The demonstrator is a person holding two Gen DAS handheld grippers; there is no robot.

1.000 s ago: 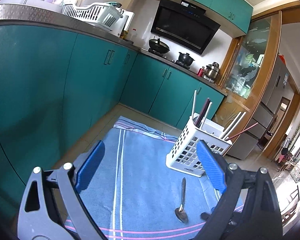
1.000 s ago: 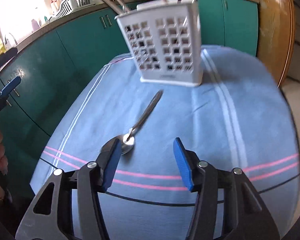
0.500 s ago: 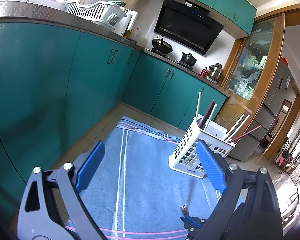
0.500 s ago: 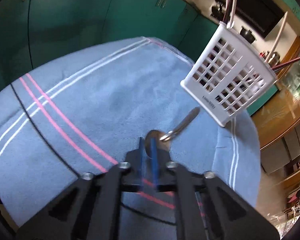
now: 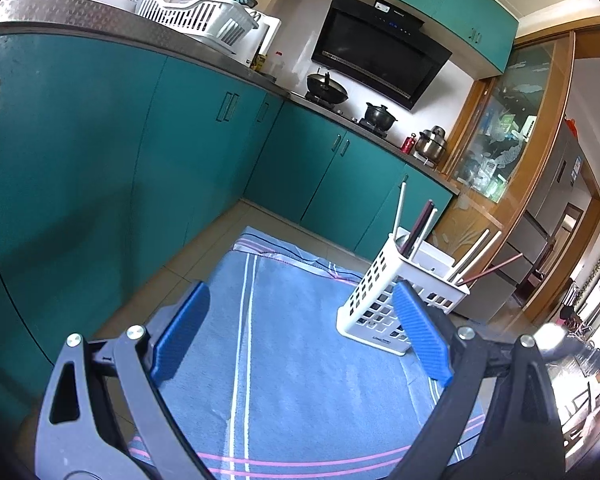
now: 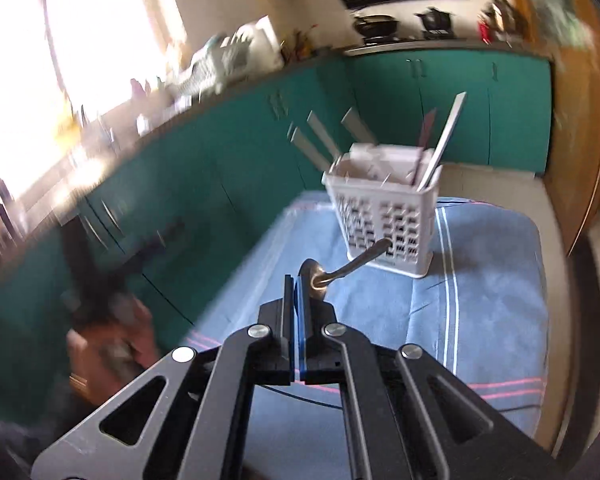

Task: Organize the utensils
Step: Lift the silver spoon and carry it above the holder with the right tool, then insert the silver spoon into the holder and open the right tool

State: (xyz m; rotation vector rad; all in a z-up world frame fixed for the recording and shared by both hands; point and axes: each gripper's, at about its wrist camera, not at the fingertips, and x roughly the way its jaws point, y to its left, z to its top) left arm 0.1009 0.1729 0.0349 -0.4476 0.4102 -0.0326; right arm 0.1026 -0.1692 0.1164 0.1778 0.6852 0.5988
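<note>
My right gripper (image 6: 297,285) is shut on the bowl of a metal spoon (image 6: 342,270) and holds it in the air, handle pointing toward the white perforated utensil caddy (image 6: 384,224). The caddy stands on the blue striped towel (image 6: 492,280) and holds several chopsticks and utensils. In the left wrist view the caddy (image 5: 384,304) stands at the right, just beyond the right finger. My left gripper (image 5: 300,332) is open and empty above the towel (image 5: 300,380). The spoon does not show in the left wrist view.
Teal cabinets (image 5: 100,160) run along the left and back. A countertop above carries a white dish rack (image 5: 200,16), a wok and pots. A wooden cabinet (image 5: 512,152) stands at the right. The person's hand (image 6: 112,340) shows at the left of the right wrist view.
My right gripper closed on the spoon's bowl and lifted it off the towel, turning to face the caddy. The spoon has left the left wrist view. My left gripper barely moved.
</note>
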